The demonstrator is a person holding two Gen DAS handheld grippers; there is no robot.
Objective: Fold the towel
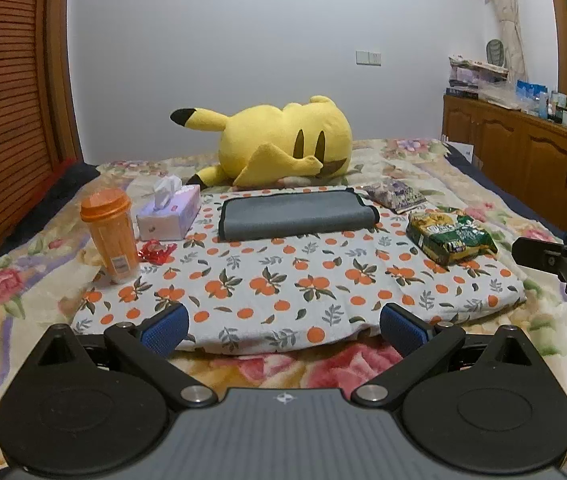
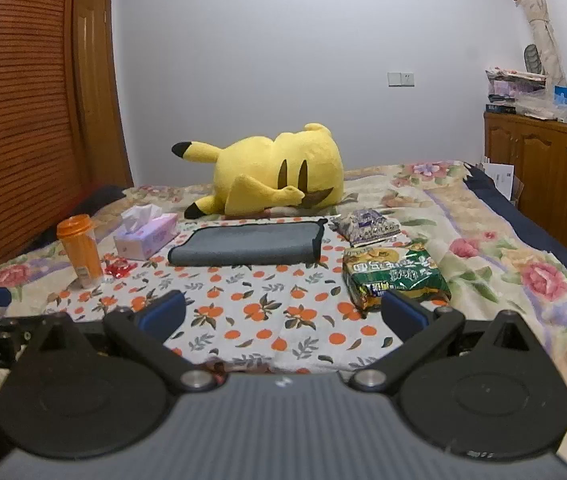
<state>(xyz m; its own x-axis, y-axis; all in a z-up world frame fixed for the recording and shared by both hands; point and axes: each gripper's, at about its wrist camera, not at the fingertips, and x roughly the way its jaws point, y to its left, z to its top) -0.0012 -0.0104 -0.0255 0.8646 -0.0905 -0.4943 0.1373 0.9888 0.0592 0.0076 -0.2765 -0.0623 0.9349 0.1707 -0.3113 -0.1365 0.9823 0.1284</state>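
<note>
A grey towel with a dark border (image 1: 297, 214) lies folded flat at the far side of an orange-print cloth (image 1: 283, 280) on the bed; it also shows in the right wrist view (image 2: 247, 245). My left gripper (image 1: 283, 330) is open and empty, above the cloth's near edge, well short of the towel. My right gripper (image 2: 283, 316) is open and empty over the cloth's near right part. The right gripper's body shows at the right edge of the left wrist view (image 1: 563, 264).
An orange lidded cup (image 1: 110, 236), a tissue box (image 1: 169, 216) and a red wrapper (image 1: 157, 250) stand left of the towel. A green snack bag (image 1: 451, 236) and a purple bag (image 1: 395, 196) lie right. A yellow plush (image 1: 279, 146) lies behind. Wooden cabinets (image 1: 531, 160) line the right.
</note>
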